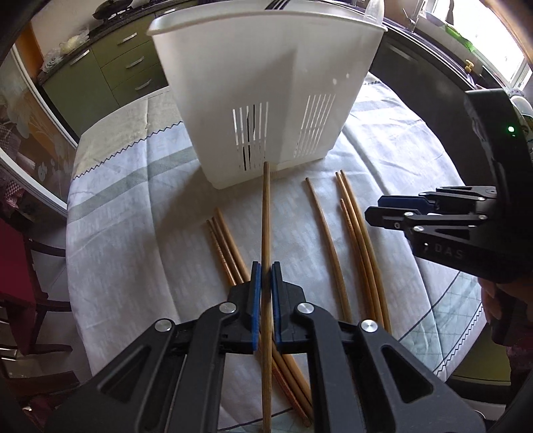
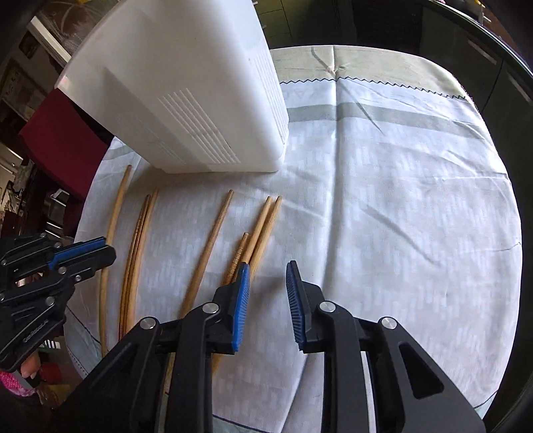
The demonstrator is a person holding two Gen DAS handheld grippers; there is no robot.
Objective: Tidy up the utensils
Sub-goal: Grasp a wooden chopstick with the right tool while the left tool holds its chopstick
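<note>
My left gripper (image 1: 266, 269) is shut on a wooden chopstick (image 1: 266, 219) that points toward the white slotted utensil holder (image 1: 266, 83), its tip near the holder's base. Several more chopsticks lie on the cloth: a bundle (image 1: 223, 246) to the left, a single one (image 1: 324, 236) and a group (image 1: 359, 239) to the right. My right gripper (image 2: 268, 266) is open and empty, hovering over the cloth beside a chopstick group (image 2: 263, 223). It shows in the left wrist view (image 1: 383, 208) at the right. The left gripper (image 2: 103, 248) and its chopstick (image 2: 116, 206) show at the left of the right wrist view.
The table carries a pale checked tablecloth (image 2: 383, 200). The holder (image 2: 186, 96) stands at its far side, with fork tines (image 1: 276, 4) above its rim. Green kitchen drawers (image 1: 130, 63) and a dark counter lie beyond. A red chair (image 2: 56, 123) stands at the table's left.
</note>
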